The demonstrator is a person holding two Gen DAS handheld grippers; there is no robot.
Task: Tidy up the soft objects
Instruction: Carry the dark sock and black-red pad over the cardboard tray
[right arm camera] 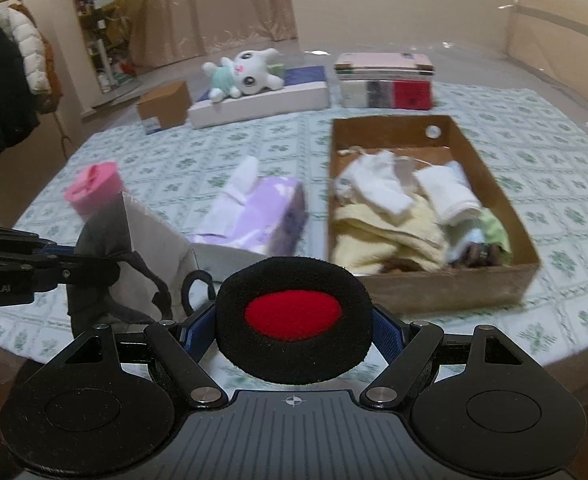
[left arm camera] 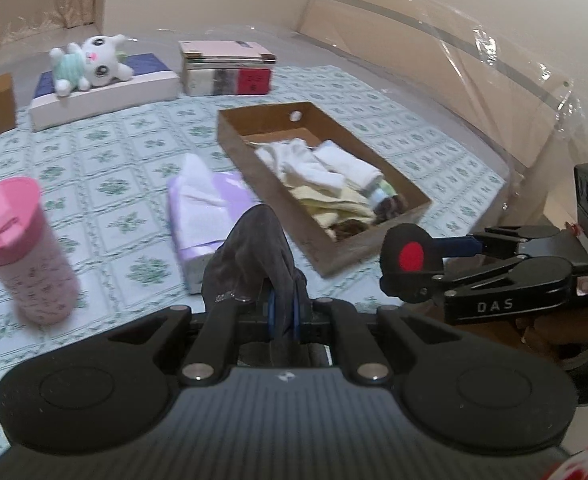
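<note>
We had a dark grey cloth pouch (left arm camera: 249, 256) pinched between the closed jaws of the left gripper (left arm camera: 281, 312), held clear of the bed so it could go into the cardboard box (left arm camera: 326, 252), where white and yellow cloths (left arm camera: 318, 172) already lay. The right gripper (right arm camera: 294, 316) had its jaws closed on a round black foam pad with a red centre (right arm camera: 294, 312), held just short of the box's near wall. A purple tissue pack (left arm camera: 209, 216) sat beside the box, near our path. A pink bottle (left arm camera: 25, 248) stood well to the left. A white plush toy (left arm camera: 89, 60) lay on a flat box at the far edge, still unsorted in our judgement.
</note>
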